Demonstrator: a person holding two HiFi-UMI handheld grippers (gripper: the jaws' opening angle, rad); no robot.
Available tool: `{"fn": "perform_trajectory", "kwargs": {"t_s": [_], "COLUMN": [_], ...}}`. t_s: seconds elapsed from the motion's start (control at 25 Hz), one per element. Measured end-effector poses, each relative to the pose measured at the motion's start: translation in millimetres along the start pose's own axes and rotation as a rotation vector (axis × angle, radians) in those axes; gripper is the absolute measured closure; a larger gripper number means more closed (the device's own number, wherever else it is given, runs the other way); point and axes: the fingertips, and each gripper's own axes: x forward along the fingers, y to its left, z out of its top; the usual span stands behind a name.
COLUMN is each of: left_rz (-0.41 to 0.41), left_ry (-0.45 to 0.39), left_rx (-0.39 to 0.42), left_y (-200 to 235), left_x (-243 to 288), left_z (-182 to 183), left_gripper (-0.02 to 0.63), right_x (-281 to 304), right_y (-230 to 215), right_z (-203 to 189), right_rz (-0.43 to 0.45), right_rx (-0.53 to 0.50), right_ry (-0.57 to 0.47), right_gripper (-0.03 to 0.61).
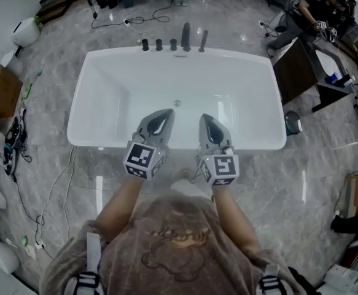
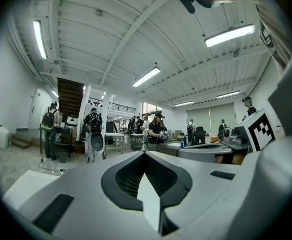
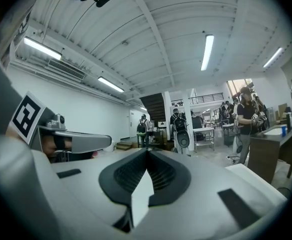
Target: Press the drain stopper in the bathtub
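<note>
Marble floor, white bathtub, drain stopper inside

White bathtub on marble floor

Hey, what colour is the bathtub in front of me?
Plain glossy white. The bathtub shows best in the head view.

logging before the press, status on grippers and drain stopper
Left gripper shut, empty; right gripper shut, empty. Both over bathtub near side. Drain stopper untouched, nothing blocking it.
</note>
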Motion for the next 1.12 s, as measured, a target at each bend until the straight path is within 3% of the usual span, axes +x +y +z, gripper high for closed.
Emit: {"fn": "perform_trajectory", "kwargs": {"t_s": [0.24,0.64,1.12], "left_rz": [0.053,0.104,-0.01], "left_ry": [-0.005,0.013,-0.011], "left_rx": [-0.004,0.009,0.034], "left_y": [7.0,43.0,75.7], "left_x": [54.4,96.4,140.3], "left_z": [-0.2,-1.1,6.6], "left_gripper": [0.614,0.614,0.615], "right_x": [35.4,83.5,129.8], "right_y": [-49.6,-73.0,-87.0], "right_z": [-1.1,-8.7,-5.4], "right_rz": [0.059,0.093,-0.005], "right_rx": [0.019,0.036,0.04], "right_ry": [-0.001,0.019,0.003], "right_gripper": [0.58,0.58,0.58]}}
